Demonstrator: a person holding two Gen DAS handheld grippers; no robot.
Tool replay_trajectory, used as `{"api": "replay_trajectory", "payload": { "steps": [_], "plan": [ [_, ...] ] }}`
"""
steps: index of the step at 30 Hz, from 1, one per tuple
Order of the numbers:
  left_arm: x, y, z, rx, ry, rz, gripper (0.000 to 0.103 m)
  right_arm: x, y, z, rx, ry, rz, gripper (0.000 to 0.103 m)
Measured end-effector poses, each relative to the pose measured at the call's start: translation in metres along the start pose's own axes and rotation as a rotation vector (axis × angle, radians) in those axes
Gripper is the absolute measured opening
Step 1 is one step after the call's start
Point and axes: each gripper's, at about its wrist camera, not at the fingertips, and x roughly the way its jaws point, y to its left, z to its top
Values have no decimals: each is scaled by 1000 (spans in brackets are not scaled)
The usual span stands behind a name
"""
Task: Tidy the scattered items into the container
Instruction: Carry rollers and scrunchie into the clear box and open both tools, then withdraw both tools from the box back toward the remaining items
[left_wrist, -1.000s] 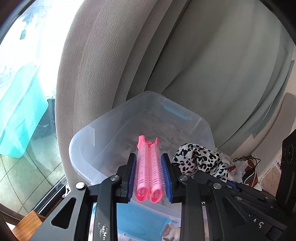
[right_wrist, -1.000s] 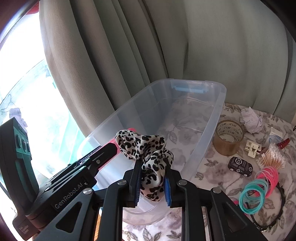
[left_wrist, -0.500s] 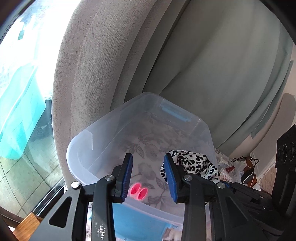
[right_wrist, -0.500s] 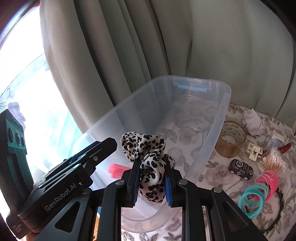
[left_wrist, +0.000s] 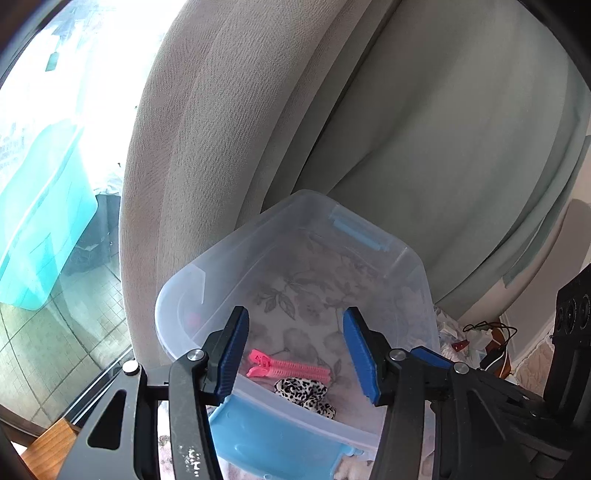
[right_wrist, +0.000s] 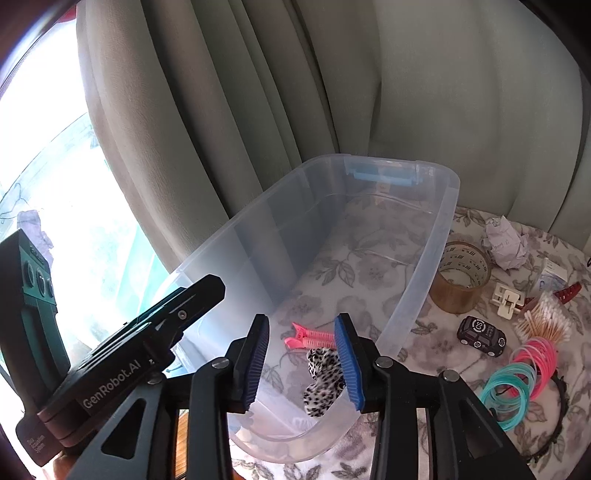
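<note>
Several strays — tape roll (right_wrist: 463, 275), toy car (right_wrist: 481, 335) — beside the bin (right_wrist: 421, 280).

Your left wrist camera looks down over the clear plastic bin's (left_wrist: 413, 266) near end; your right views it close from its long side. Both share its interior.

I am looking at the left gripper (left_wrist: 295, 354): 2 black plastic fingers are wearing ribbed blue pads (left_wrist: 232, 354), and silver screws (left_wrist: 195, 355) are shining at the joints. The right gripper (right_wrist: 302, 360) is showing the same black frame, blue ribbed pads (right_wrist: 347, 363) and round silver screws (right_wrist: 382, 362). White lettering reading "GenRobot.AI" is showing on the black body of the left one in the right wrist view.
</note>
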Motion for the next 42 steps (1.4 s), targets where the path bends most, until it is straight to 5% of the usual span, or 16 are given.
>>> {"api": "replay_trajectory", "payload": {
  "steps": [9, 25, 42],
  "plan": [
    [-31, 8, -8, 17, 18, 35, 66, -21, -1, -2, 21, -25, -5, 54],
    [-108, -58, -11, 116, -22, -32, 70, -132, -39, -27, 150, -206, -11, 61],
    [-98, -148, -52, 128, 74, -180, 70, -228, -118, -80, 341, -435, -145, 85]
  ]
}}
